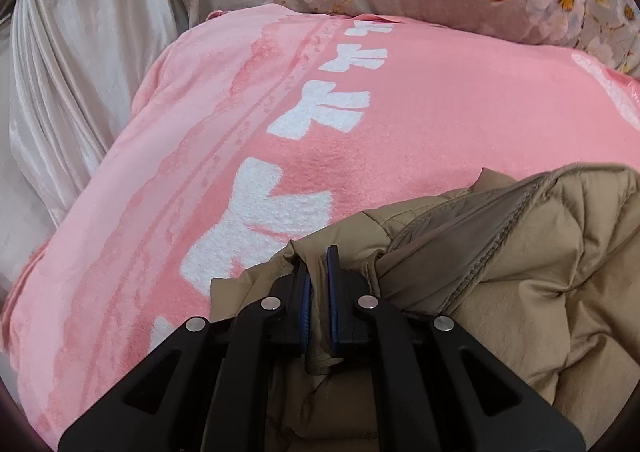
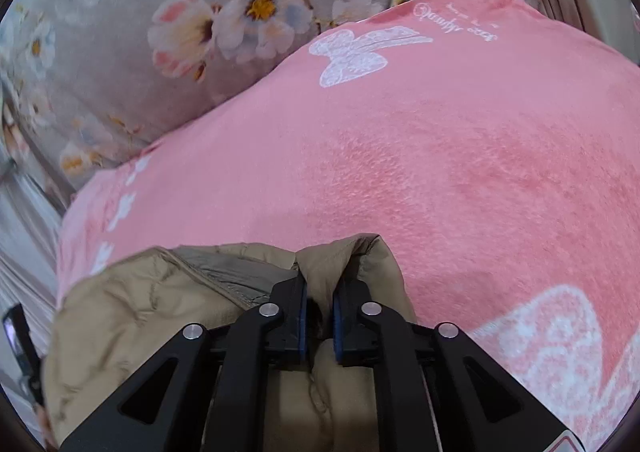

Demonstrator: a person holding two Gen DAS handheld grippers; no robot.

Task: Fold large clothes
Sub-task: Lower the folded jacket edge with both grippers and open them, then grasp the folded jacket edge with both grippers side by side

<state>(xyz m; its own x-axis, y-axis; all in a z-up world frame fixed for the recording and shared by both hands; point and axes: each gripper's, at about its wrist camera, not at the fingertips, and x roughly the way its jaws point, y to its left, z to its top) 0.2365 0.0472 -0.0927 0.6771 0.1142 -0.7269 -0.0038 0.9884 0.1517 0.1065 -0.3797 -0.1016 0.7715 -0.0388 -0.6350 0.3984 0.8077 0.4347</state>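
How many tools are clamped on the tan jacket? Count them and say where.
2. The left tool pinches a thin fold of the tan jacket; the right tool grips a puffy fold.

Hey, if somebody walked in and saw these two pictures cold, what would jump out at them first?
The big pink blanket with white butterfly prints fills most of both views, with a grey floral pillow lying behind it. At the near edge lies a tan puffer jacket; the left gripper and the right gripper each pinch a fold of it.
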